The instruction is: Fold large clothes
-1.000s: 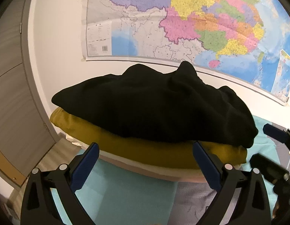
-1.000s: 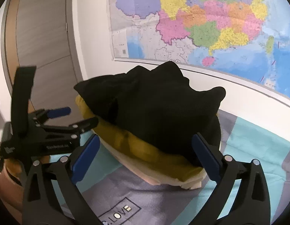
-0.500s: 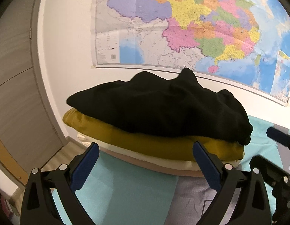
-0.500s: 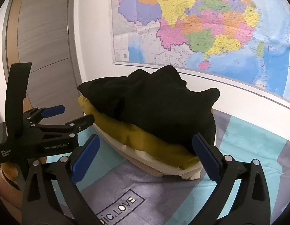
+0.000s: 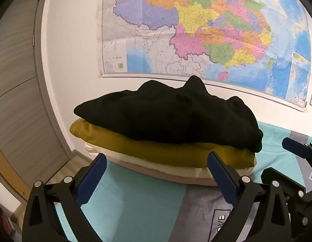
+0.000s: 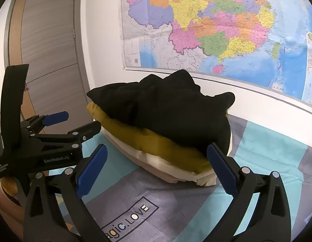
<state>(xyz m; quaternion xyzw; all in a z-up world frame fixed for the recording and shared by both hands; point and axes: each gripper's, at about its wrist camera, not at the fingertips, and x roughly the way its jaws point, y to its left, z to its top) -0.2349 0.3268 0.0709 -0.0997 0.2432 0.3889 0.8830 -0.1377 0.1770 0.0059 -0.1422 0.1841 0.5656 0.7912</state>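
Observation:
A folded black garment [image 5: 168, 117] [image 6: 170, 111] lies on top of a stack of folded clothes: a mustard one [image 5: 156, 149] [image 6: 156, 145], then a cream one [image 5: 147, 161] [image 6: 172, 165] and a pinkish one at the bottom. The stack rests on a teal and grey bedspread [image 5: 135, 205] [image 6: 147, 197] against the wall. My left gripper [image 5: 156, 177] is open and empty, a short way in front of the stack. My right gripper [image 6: 156, 171] is open too, holding nothing, just before the stack's right corner. The left gripper [image 6: 75, 123] shows at the left of the right wrist view.
A large coloured map [image 5: 206, 30] [image 6: 216, 26] hangs on the white wall behind the stack. A grey wooden door [image 6: 45, 40] [image 5: 12, 80] stands at the left. Wooden floor [image 5: 63, 167] shows beyond the bed's left edge. The spread carries a printed "LOVE" label [image 6: 131, 215].
Both grippers have drawn back from the stack, which now looks smaller and farther. Both stay open and empty; the clothes have not moved.

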